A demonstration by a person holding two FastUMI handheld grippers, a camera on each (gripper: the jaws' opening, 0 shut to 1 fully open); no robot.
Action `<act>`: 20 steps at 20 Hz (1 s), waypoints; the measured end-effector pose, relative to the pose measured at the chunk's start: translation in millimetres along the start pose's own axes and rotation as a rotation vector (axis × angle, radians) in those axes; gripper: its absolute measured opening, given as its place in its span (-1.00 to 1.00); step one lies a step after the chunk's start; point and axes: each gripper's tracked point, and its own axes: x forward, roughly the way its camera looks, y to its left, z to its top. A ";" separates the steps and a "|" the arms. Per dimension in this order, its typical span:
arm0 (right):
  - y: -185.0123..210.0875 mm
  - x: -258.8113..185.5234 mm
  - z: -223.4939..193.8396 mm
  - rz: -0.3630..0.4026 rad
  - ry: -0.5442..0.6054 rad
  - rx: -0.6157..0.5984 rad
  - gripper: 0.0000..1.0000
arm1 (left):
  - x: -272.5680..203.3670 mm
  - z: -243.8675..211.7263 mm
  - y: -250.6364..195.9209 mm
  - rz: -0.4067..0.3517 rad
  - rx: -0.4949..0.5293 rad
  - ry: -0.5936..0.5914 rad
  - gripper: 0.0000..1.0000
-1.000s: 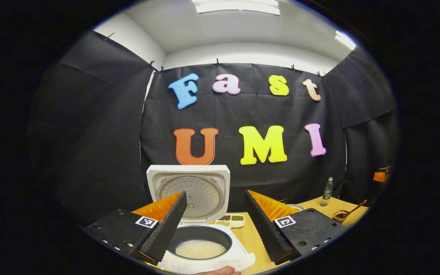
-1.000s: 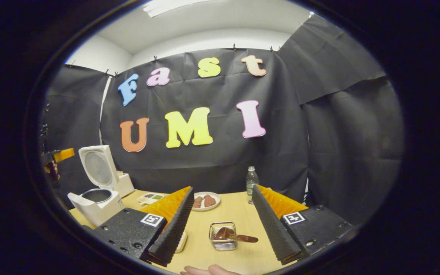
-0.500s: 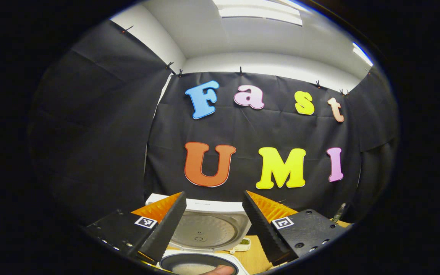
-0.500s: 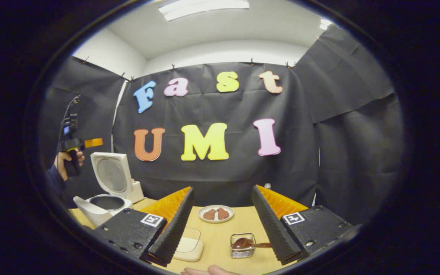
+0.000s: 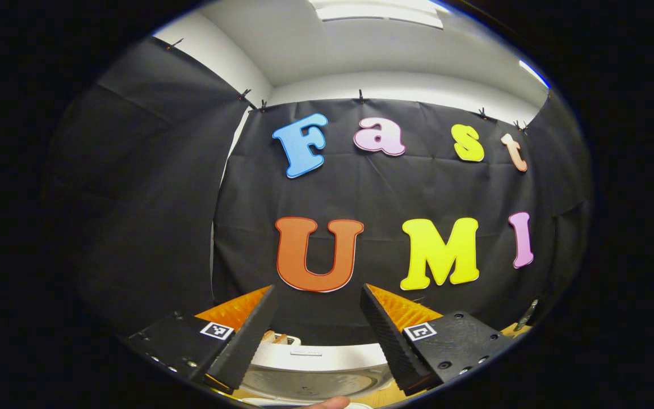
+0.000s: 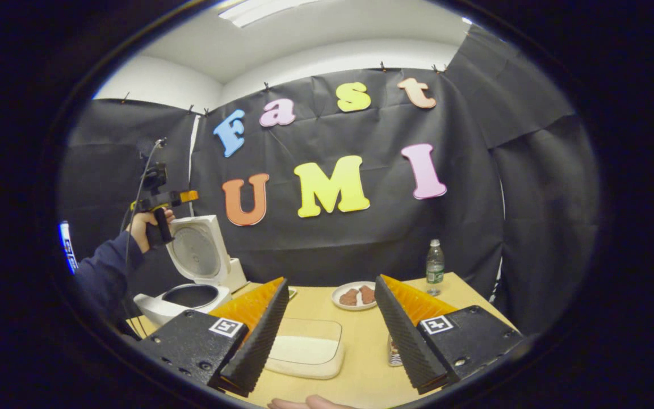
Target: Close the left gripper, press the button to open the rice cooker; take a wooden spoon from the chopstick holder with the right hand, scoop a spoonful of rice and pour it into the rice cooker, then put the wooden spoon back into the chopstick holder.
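Rice cooker (image 6: 193, 278) at 9 o'clock in right gripper view, lid up; left gripper (image 5: 317, 329) spread wide, empty, above lid. Rice container (image 6: 307, 347) at 6. Chopstick holder (image 6: 393, 353) at 5, mostly behind finger; spoon hidden. Right gripper (image 6: 330, 332) wide open, empty. Judgement: swing right, centre holder between fingers, descend straight.

The rice cooker (image 6: 191, 284) is recorded as white, its raised lid lined in pale grey with a fine dotted pattern — the inner pot is dark. The table (image 6: 361, 352) beside it is finished in light yellow wood tone. To the right of the cooker a white plate (image 6: 354, 296) is noted carrying reddish-brown pieces. Beyond the plate a clear bottle (image 6: 434, 266) is marked by a green label. The sleeve (image 6: 105, 272) left of the cooker is dark blue.
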 end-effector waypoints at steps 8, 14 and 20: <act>14.8 -40.6 -2.1 -0.019 -0.017 -0.022 0.96 | 6.4 -57.5 5.6 0.007 0.065 0.186 0.97; 23.9 -87.0 13.8 -0.023 -0.074 -0.029 0.96 | -33.1 -52.6 2.1 0.029 0.071 0.155 0.96; 25.6 -111.4 13.9 -0.021 -0.102 -0.049 0.96 | -84.3 -65.0 -0.9 0.047 0.072 0.249 0.95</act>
